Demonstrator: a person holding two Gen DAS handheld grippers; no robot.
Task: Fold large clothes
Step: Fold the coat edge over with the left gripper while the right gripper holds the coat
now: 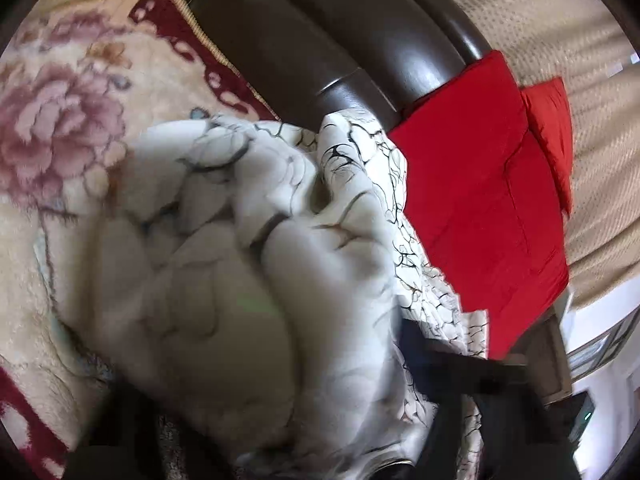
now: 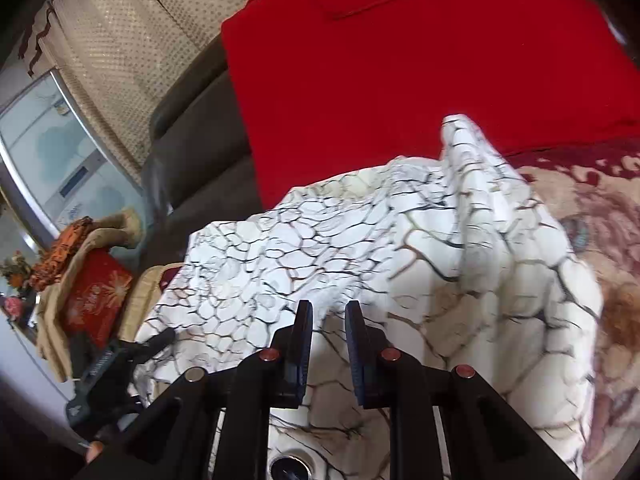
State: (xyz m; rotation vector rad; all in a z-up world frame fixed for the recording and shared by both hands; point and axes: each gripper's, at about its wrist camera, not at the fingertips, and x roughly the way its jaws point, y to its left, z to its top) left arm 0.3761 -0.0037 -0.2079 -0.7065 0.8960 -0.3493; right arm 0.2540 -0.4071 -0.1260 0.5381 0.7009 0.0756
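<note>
Overhead, right gripper (image 2: 328, 310) hovers above garment (image 2: 400, 240), jaws parted.

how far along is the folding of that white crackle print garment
Early to midway, by the look of it. Done: a red garment already lies flat and squared beside it. In hand: the white crackle-print garment is bunched and rumpled on the floral blanket; the right gripper hovers over it with jaws apart, holding nothing. The left gripper's fingers are hidden by cloth. Left: flattening it and making clean folds.

Right gripper (image 2: 329, 312) slightly parted; left gripper (image 2: 132, 354) beside it.
</note>
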